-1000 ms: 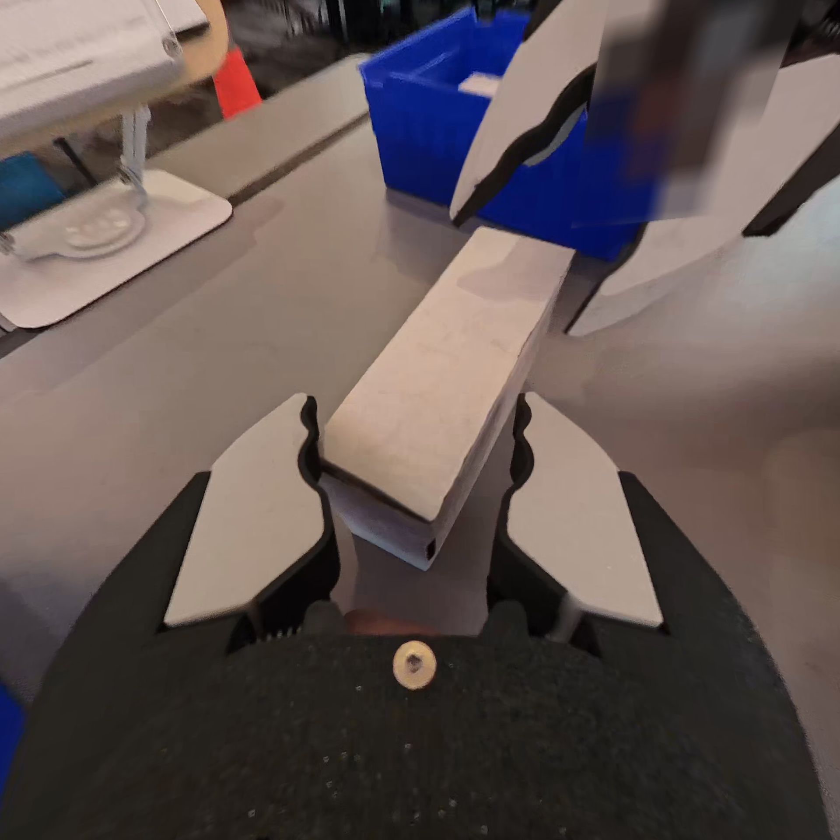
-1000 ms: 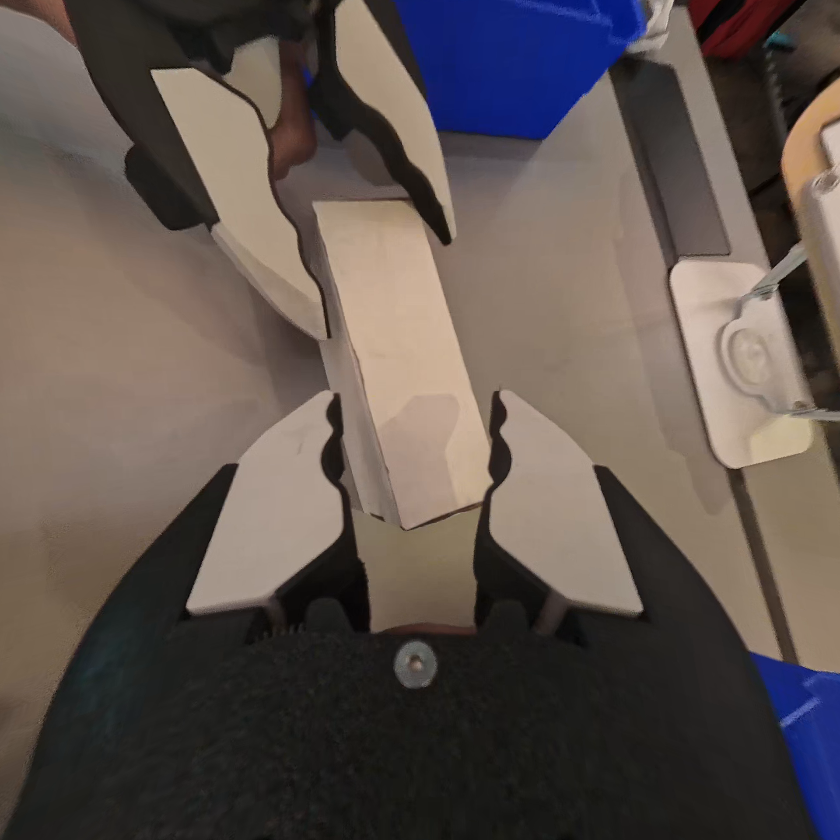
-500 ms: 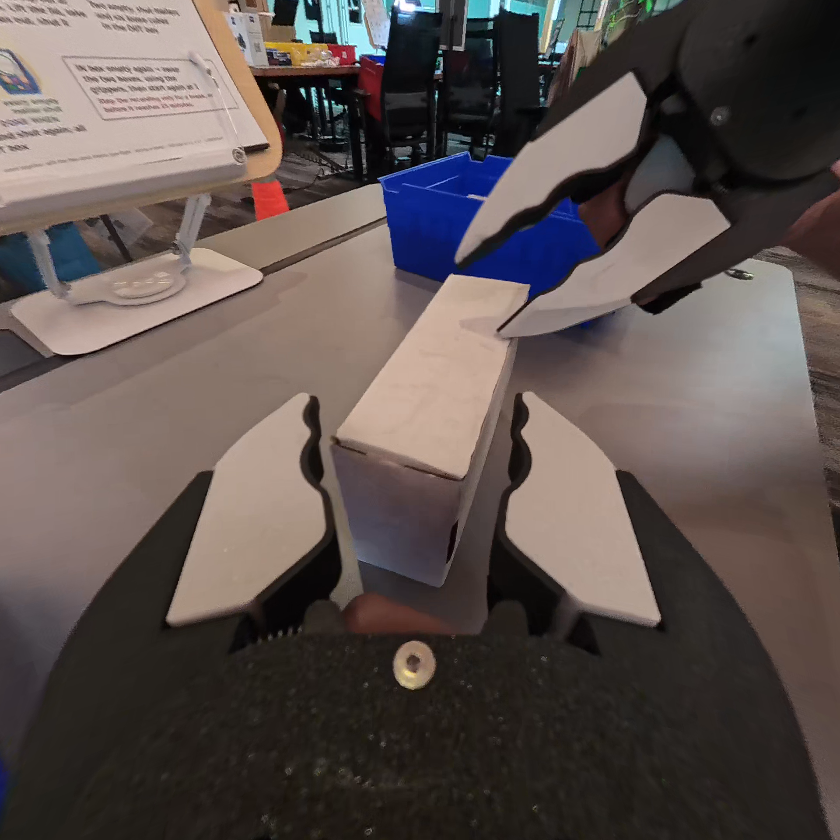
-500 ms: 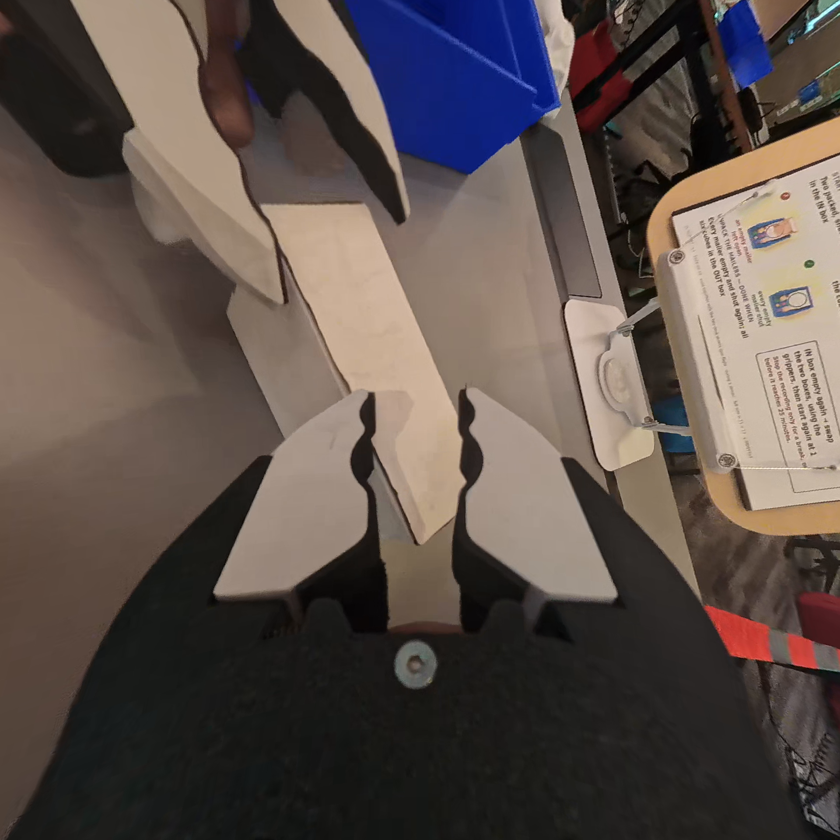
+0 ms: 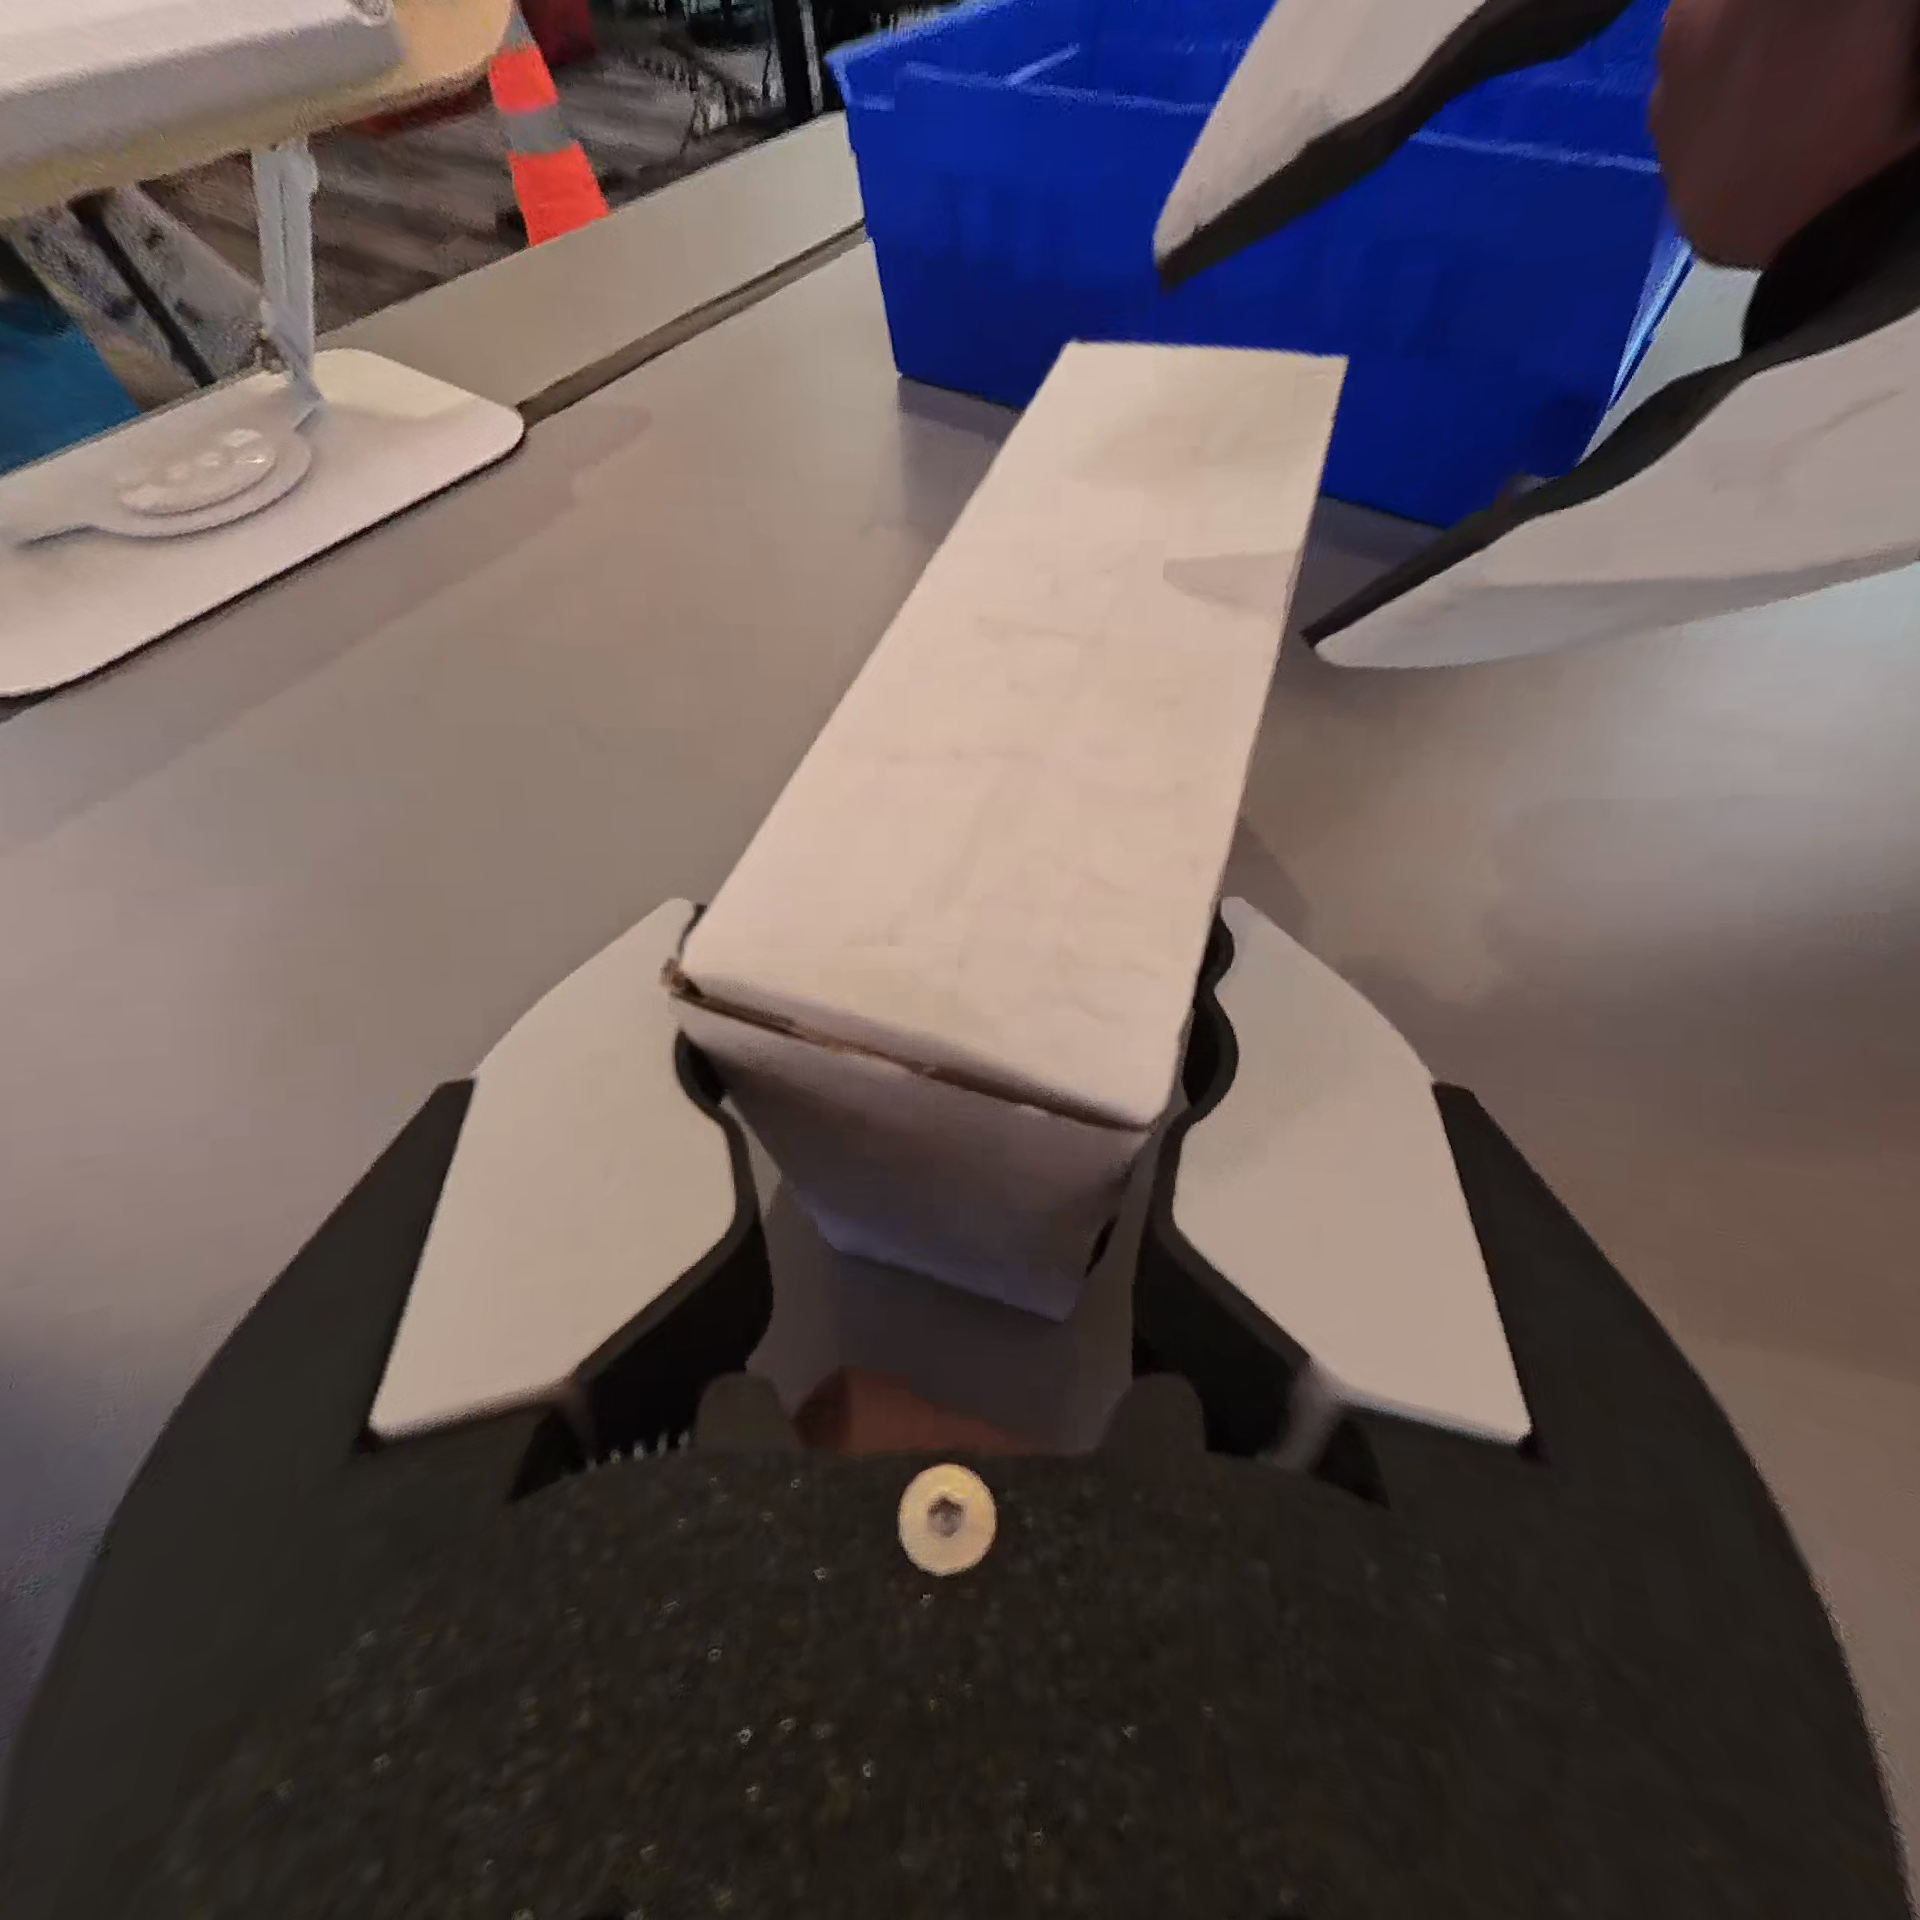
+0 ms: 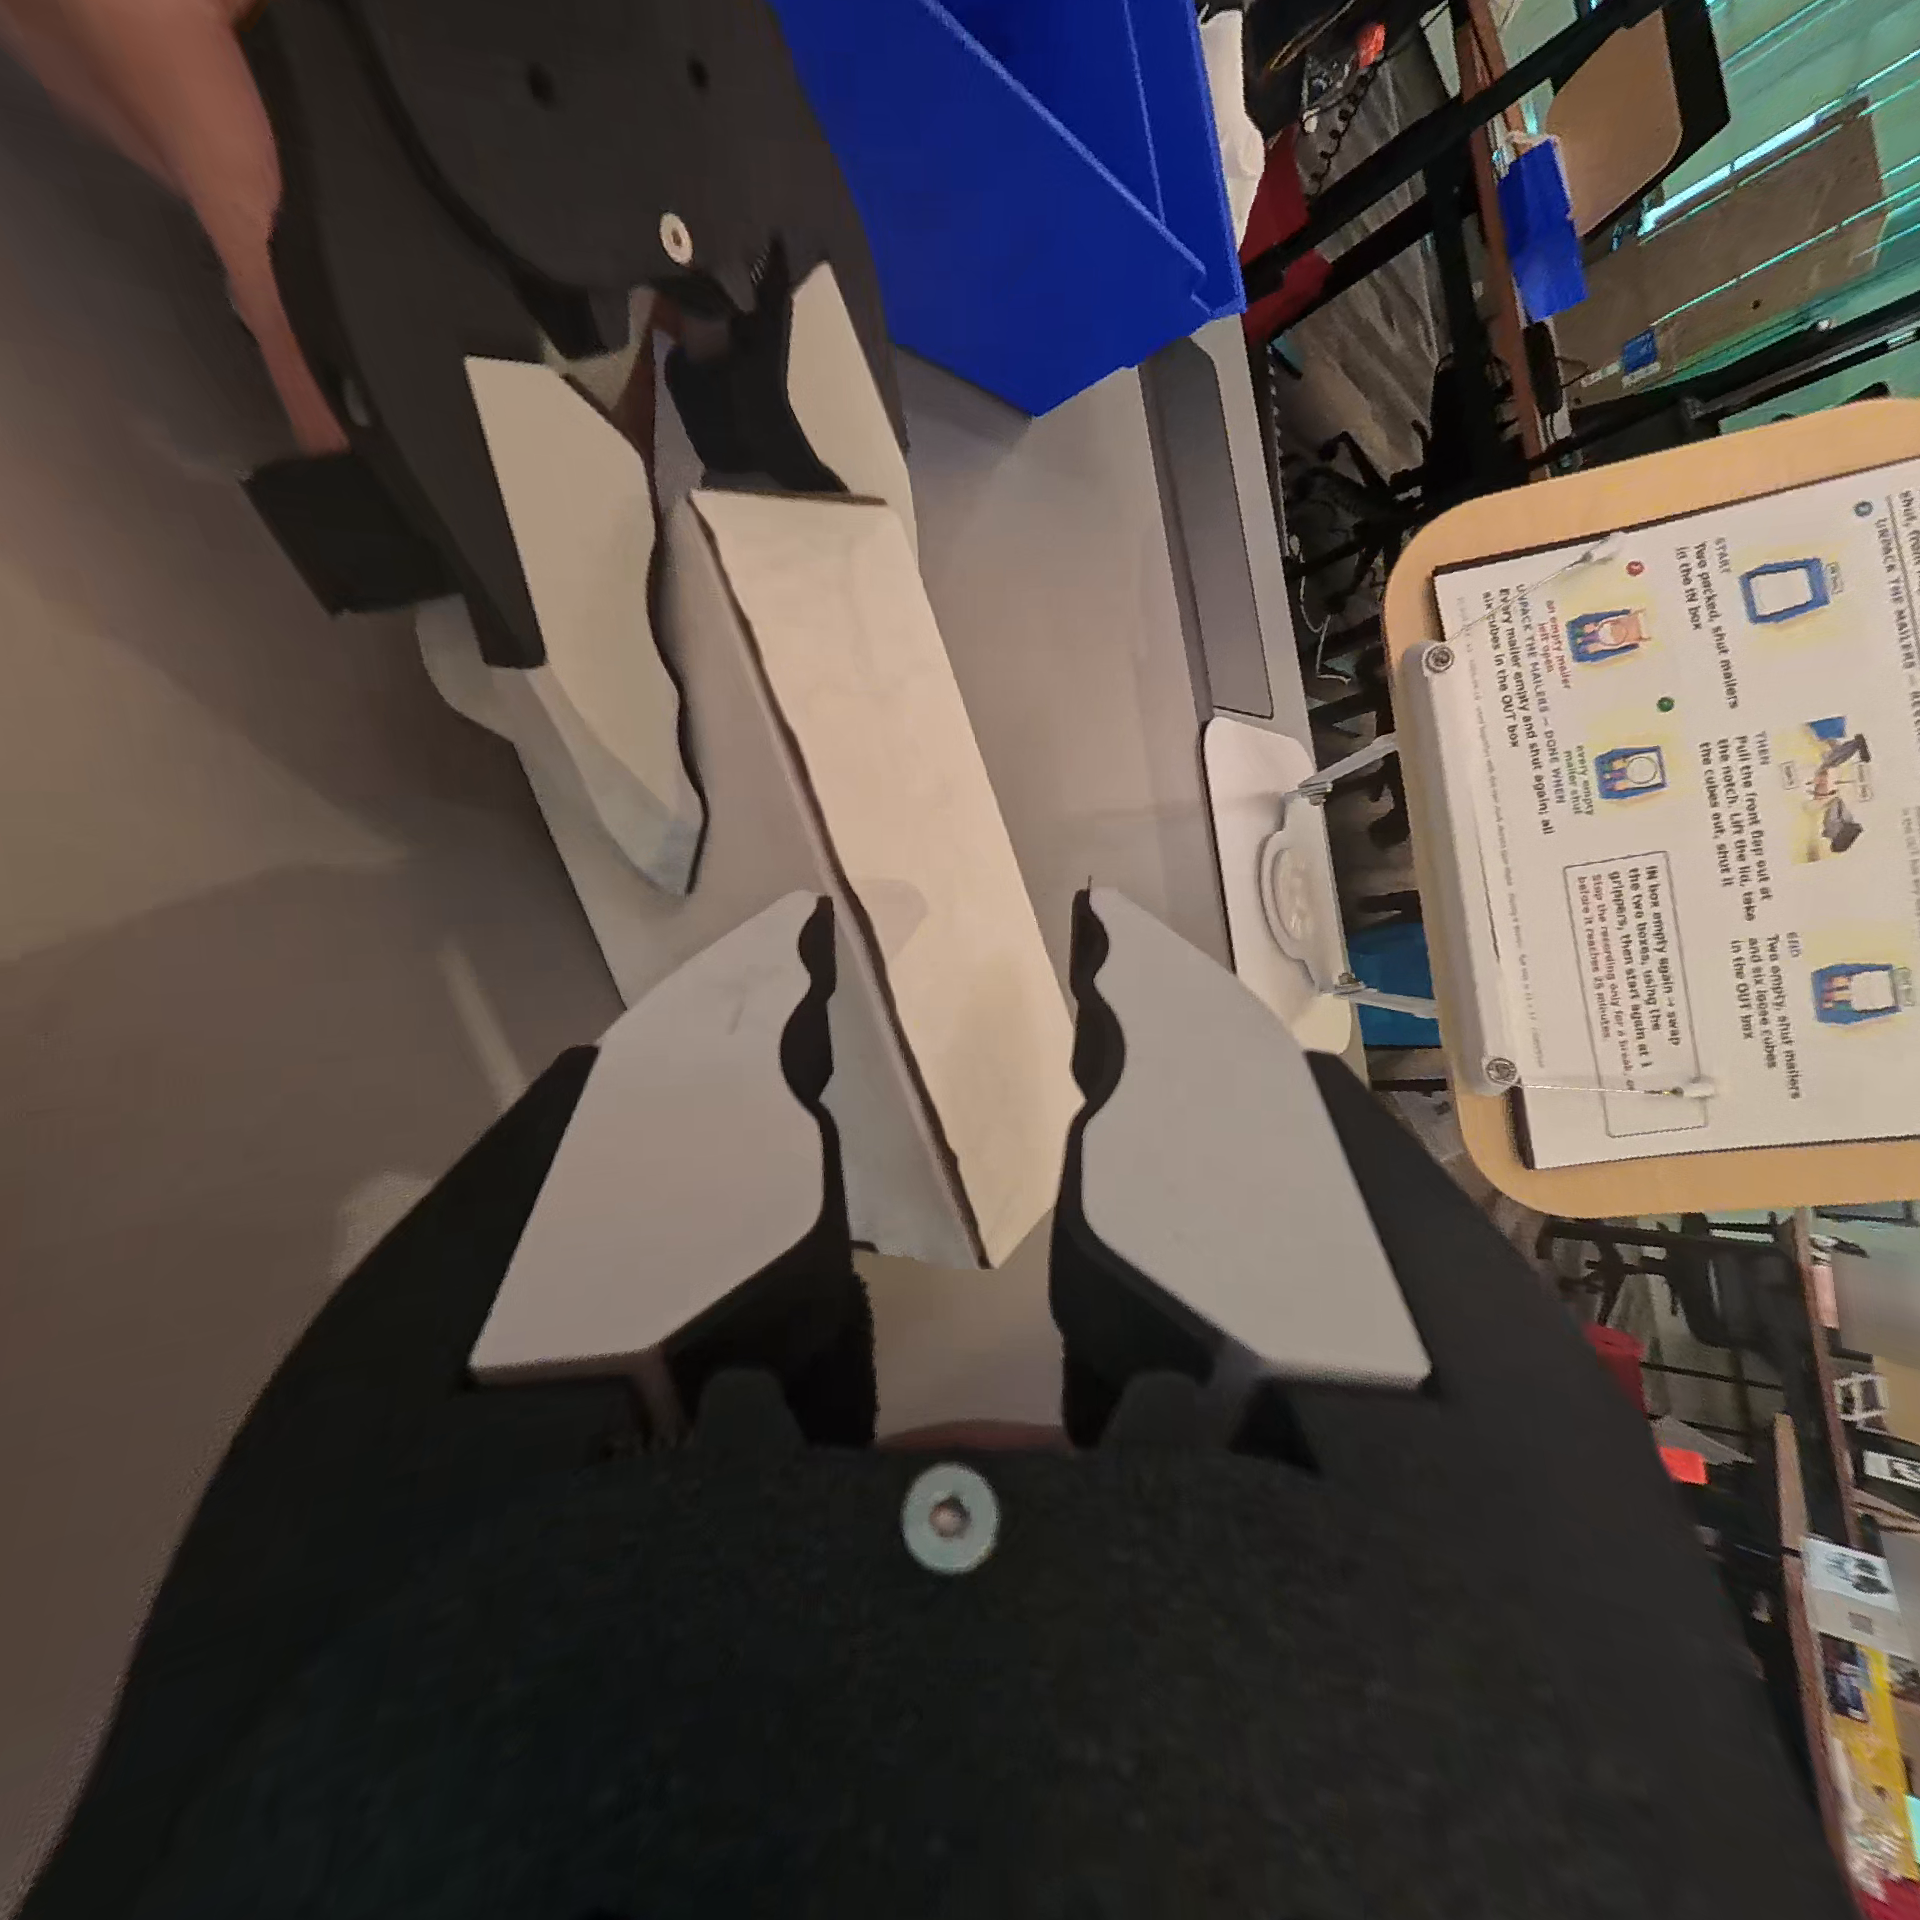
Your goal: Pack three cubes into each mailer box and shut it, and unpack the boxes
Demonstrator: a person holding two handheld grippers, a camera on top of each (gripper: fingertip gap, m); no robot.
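A shut white mailer box [image 5: 1018,727] lies lengthwise on the grey table [image 5: 364,883]. My left gripper [image 5: 956,914] is open, and its fingers straddle the box's near end, close against both sides. My right gripper [image 5: 1236,452] is open at the far end, one finger above the box and one beside it. In the right wrist view my right gripper [image 6: 951,909] has the box [image 6: 914,831] between its fingers, with a small gap on one side. The left gripper [image 6: 748,644] holds the other end there. No cubes are in view.
A blue bin [image 5: 1039,208] stands just behind the box and also shows in the right wrist view [image 6: 987,208]. An instruction board on a stand [image 6: 1662,810] has its white base [image 5: 208,488] on the table at the left. An orange cone [image 5: 545,156] stands beyond the table.
My left gripper has moved forward, so the box's near end sits deeper between its fingers. My right gripper's fingers have spread a little and no longer pinch the far end.
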